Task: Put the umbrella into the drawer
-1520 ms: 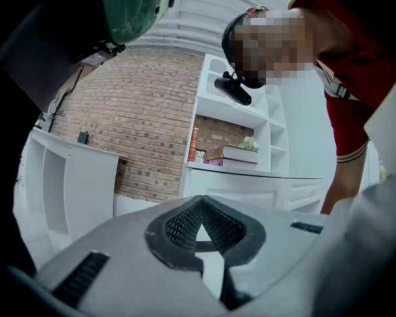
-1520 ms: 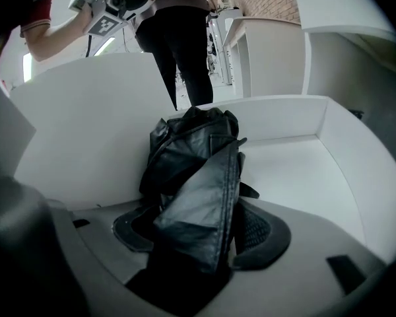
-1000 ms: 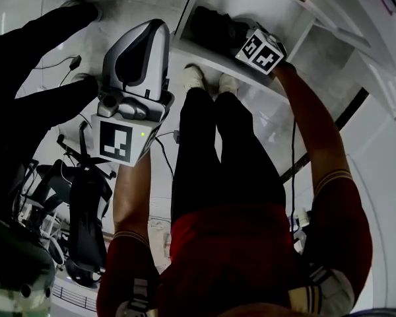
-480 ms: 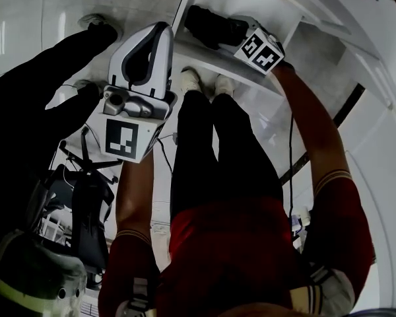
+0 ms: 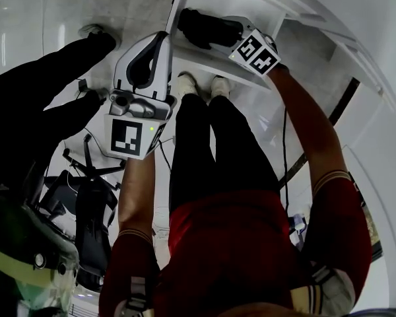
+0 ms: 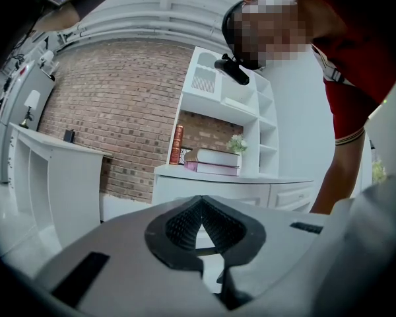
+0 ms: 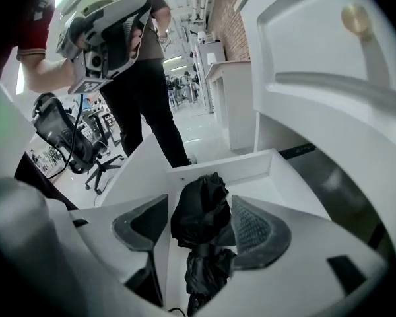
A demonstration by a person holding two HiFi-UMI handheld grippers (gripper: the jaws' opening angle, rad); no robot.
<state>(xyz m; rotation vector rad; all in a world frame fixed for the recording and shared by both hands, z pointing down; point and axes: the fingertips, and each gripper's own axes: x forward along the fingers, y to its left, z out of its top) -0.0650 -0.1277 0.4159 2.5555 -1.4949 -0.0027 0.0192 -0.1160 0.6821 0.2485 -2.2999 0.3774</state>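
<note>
While the umbrella (image 7: 199, 224) is held clamped in the fingers of the right gripper (image 7: 199, 203) inside the drawer (image 7: 224, 167), release is called for; the left gripper (image 6: 201, 207) is kept closed, empty.

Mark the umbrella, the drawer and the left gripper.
umbrella (image 7: 201, 216): right gripper view, its folded black fabric.
drawer (image 7: 247, 166): right gripper view, its far wall.
left gripper (image 6: 199, 199): left gripper view, where the jaws meet.

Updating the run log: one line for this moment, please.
right claw: shut on umbrella, in open drawer | left claw: shut, empty
</note>
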